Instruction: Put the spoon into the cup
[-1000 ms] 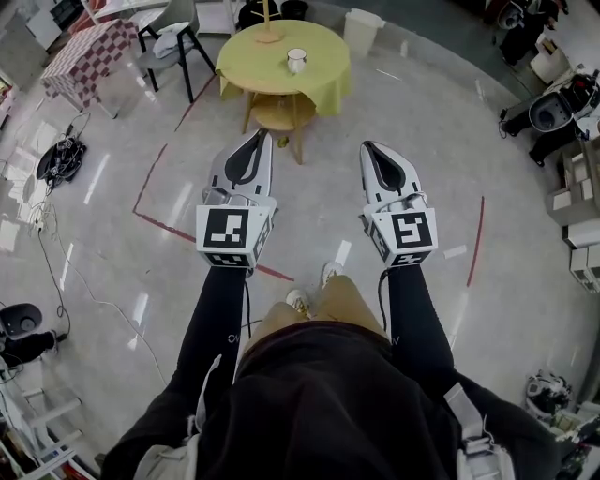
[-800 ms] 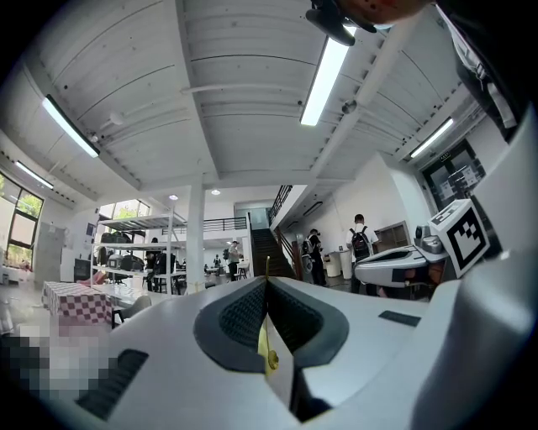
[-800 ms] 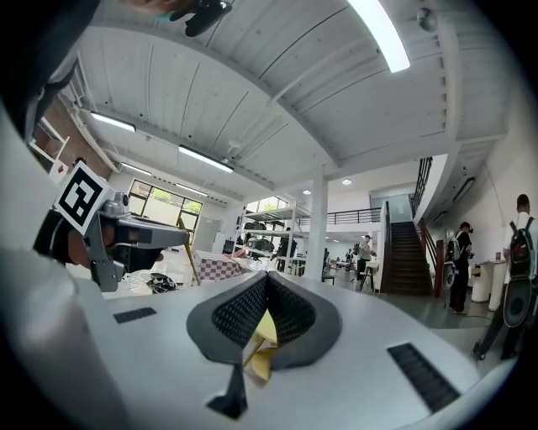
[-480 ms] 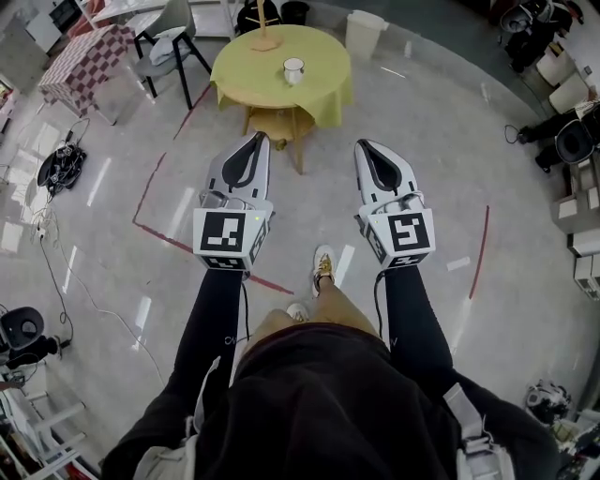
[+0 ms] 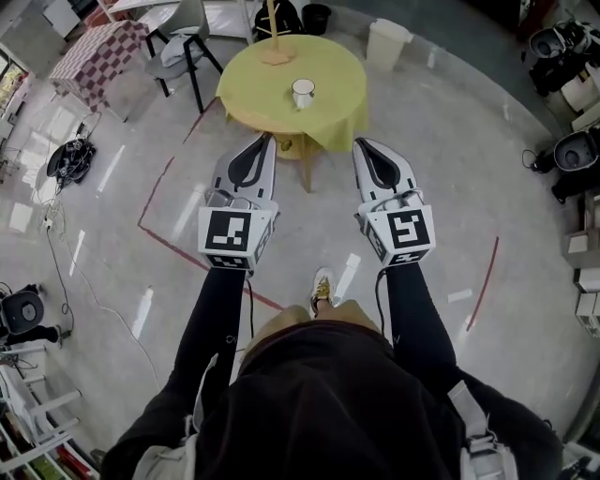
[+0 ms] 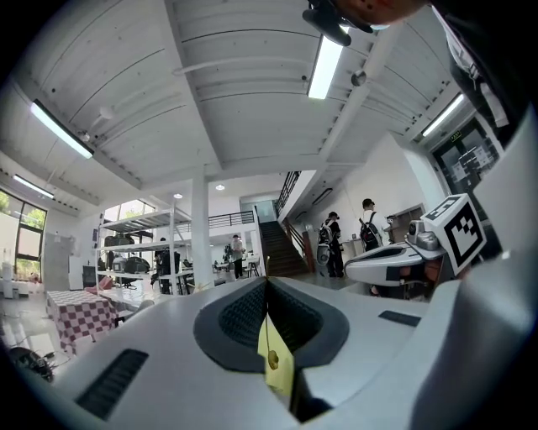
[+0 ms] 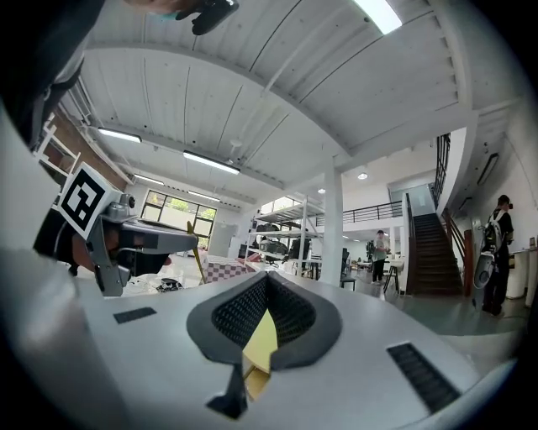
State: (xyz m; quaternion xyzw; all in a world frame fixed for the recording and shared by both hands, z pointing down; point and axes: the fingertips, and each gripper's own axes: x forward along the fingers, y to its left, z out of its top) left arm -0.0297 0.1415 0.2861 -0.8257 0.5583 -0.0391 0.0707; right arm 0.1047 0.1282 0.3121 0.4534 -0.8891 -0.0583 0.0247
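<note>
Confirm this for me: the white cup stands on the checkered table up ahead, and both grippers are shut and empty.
Not quite. The white cup stands on the round table with the yellow cloth, not on the checkered table off to the left, as the head view shows. The rest holds: the left gripper and the right gripper are both shut and empty.

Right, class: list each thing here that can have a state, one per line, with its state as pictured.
Left hand-held gripper: jaws shut, nothing between them.
Right hand-held gripper: jaws shut, nothing between them.
Cup: upright on the table, untouched.
Spoon: not visible in any view.
Table: standing, yellow cloth over it.
Chair: upright.
Bin: upright.
</note>
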